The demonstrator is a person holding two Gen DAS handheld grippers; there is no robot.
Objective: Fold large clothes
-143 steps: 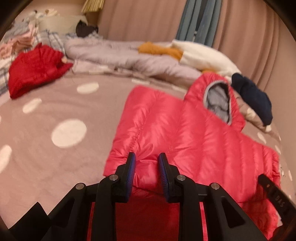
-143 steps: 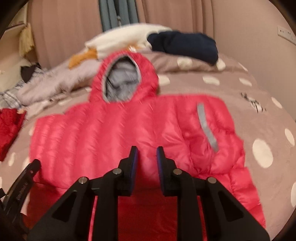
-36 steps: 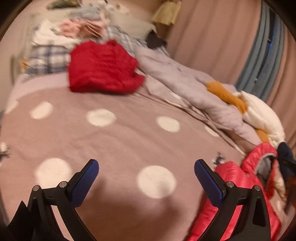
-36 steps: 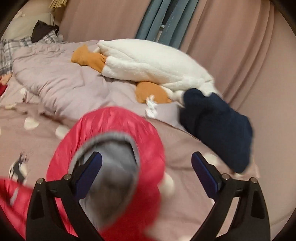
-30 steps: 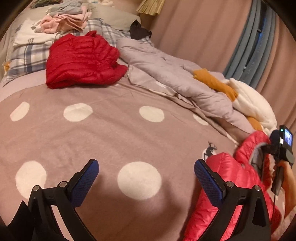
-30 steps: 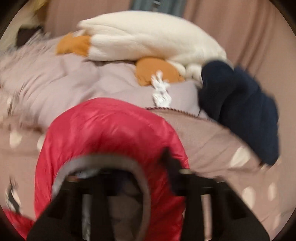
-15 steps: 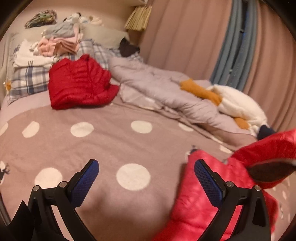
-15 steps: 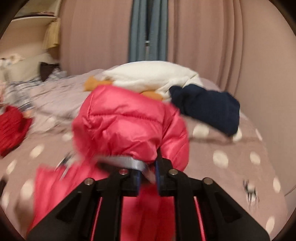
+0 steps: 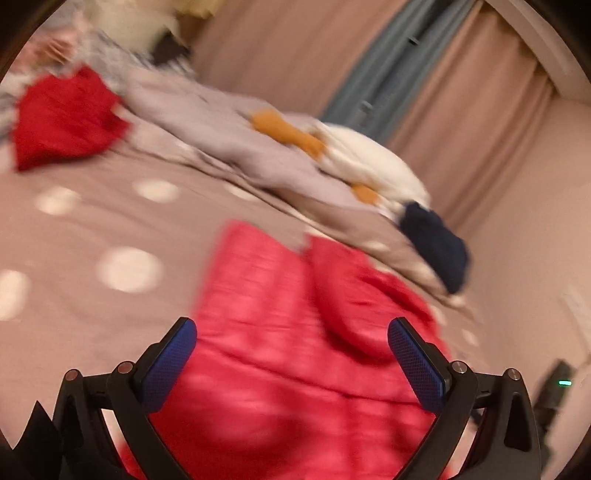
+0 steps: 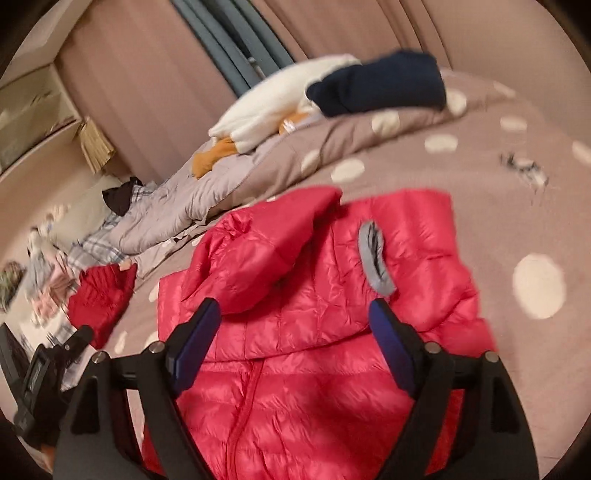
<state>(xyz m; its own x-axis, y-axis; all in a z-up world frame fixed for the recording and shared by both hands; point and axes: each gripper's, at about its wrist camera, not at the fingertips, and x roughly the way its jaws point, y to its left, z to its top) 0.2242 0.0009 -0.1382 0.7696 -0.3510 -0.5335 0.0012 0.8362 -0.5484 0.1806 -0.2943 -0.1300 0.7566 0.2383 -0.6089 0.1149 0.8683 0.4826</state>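
Observation:
A pink-red puffer jacket (image 10: 314, 332) lies on the dotted bedspread (image 10: 480, 177), its hood (image 10: 258, 254) folded down over the body. A grey pocket trim (image 10: 375, 258) shows on its right side. My right gripper (image 10: 295, 325) hovers above the jacket with its jaws opening, and nothing is between them. In the blurred left wrist view the same jacket (image 9: 295, 350) fills the lower middle. My left gripper (image 9: 291, 345) stands wide open above it, holding nothing.
A darker red folded jacket (image 9: 62, 114) lies far left by a plaid pillow. A grey quilt (image 9: 221, 136), a white and orange plush (image 9: 362, 158) and a navy garment (image 9: 436, 243) line the back. Curtains (image 10: 351, 26) and a wall close the far side.
The right gripper carried the hood forward over the jacket body, then let it go and opened. The left gripper swung right, from bare bedspread to over the jacket.

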